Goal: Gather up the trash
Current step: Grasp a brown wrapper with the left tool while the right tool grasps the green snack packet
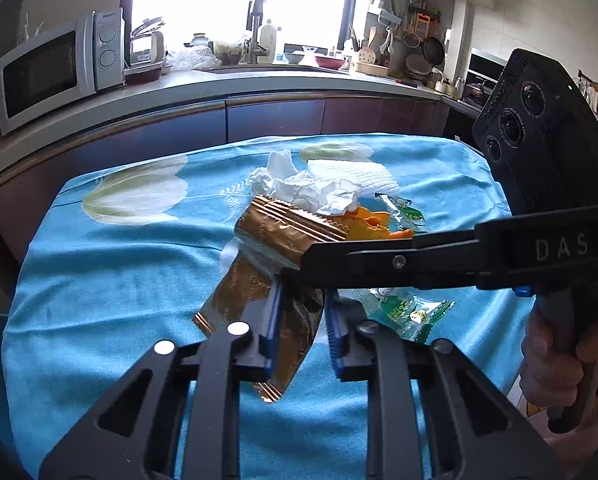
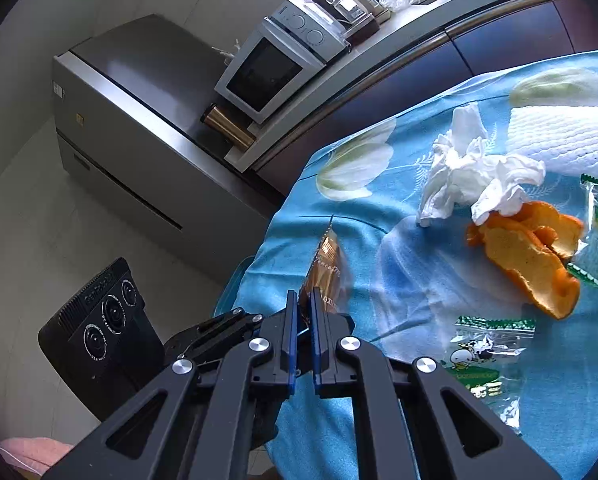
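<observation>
A gold foil wrapper (image 1: 259, 272) is held above the blue tablecloth (image 1: 99, 280). My right gripper (image 1: 295, 276) reaches in from the right and is shut on its middle; in the right wrist view it is shut on the wrapper (image 2: 327, 268) between its blue pads (image 2: 291, 320). My left gripper (image 1: 299, 320) straddles the wrapper's lower end with its fingers apart, and I cannot tell if the pads touch it. Behind lie a crumpled white tissue (image 1: 307, 192), orange peel (image 2: 531, 256), a white foam net (image 2: 559, 140) and green-printed clear wrappers (image 2: 487, 356).
The cloth-covered table (image 2: 339, 420) stands before a kitchen counter with a microwave (image 1: 55, 68) and a sink area (image 1: 267, 64). A grey appliance (image 2: 131, 128) stands left of the table. A person's hand (image 1: 559, 352) holds the right gripper's handle.
</observation>
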Motion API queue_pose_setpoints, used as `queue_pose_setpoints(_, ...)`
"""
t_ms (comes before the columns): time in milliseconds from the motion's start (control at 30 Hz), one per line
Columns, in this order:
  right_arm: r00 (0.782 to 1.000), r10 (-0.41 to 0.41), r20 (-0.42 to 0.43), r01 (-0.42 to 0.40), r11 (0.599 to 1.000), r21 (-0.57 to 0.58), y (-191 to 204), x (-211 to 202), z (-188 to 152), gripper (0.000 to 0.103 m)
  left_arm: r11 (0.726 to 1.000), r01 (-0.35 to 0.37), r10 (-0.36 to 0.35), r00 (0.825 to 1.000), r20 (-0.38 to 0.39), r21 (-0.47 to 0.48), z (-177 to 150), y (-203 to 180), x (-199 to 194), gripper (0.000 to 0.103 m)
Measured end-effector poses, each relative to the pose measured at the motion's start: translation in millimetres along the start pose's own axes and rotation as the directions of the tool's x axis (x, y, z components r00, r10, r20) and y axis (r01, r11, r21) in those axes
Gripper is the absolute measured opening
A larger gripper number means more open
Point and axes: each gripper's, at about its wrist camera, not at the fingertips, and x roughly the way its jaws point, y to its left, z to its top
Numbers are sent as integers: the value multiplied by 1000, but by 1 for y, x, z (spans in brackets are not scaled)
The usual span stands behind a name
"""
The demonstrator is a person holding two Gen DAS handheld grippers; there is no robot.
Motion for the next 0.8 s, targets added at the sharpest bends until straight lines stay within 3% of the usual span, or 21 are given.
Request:
queue_pose_setpoints(33, 1000, -7, 0, 7, 1000, -9, 1, 0, -1, 10, 1000, 2, -2, 1000, -2, -9, -1, 3, -1, 7)
queue_pose_setpoints(100, 999, -35, 12, 35, 999, -36, 4, -3, -3, 27, 1000, 1, -1, 1000, 2, -22, -4, 6, -4, 5)
queue_pose_setpoints(133, 997, -75, 26, 77, 995, -61, 5, -8, -5, 40, 1000, 3, -2, 1000, 6, -29, -5, 9, -6, 4)
queue_pose_setpoints(167, 991, -125, 44, 128, 988, -85, 5, -14, -8, 45, 999, 6, -6, 1000, 9, -39, -6, 13, -9, 3)
queue_pose_setpoints(267, 952, -293, 84, 302, 945, -124, -6, -33, -19, 47, 996, 23, -22, 1000, 19, -88, -7, 26, -16, 3)
queue_pose_setpoints(367, 912, -400, 88, 408, 906, -116, -20, -48, -32, 54, 991, 33, -31, 999, 25, -127, -9, 39, -24, 3)
queue_pose_setpoints(433, 895, -439, 77, 446, 888, -114, -27, -52, -40, 57, 990, 31, -27, 999, 31, -138, -10, 44, -29, 3)
queue_pose_setpoints(533, 893, -448, 48, 450, 886, -108, -36, -47, -47, 57, 987, 31, -25, 999, 41, -157, -10, 51, -39, 3)
queue_pose_setpoints(600, 901, -434, 24, 434, 896, -97, -41, -41, -49, 49, 984, 28, -20, 999, 45, -174, -12, 57, -45, 3)
queue_pose_setpoints(667, 908, -419, 7, 418, 904, -93, -43, -35, -51, 25, 982, 23, -14, 999, 50, -189, -14, 62, -51, 3)
queue_pose_setpoints(767, 908, -419, 0, 417, 904, -95, -44, -31, -50, 7, 979, 9, 3, 998, 58, -206, -17, 70, -62, 3)
queue_pose_setpoints(800, 910, -414, -1, 412, 906, -97, -43, -31, -50, 6, 977, 7, 6, 998, 62, -212, -18, 74, -66, 3)
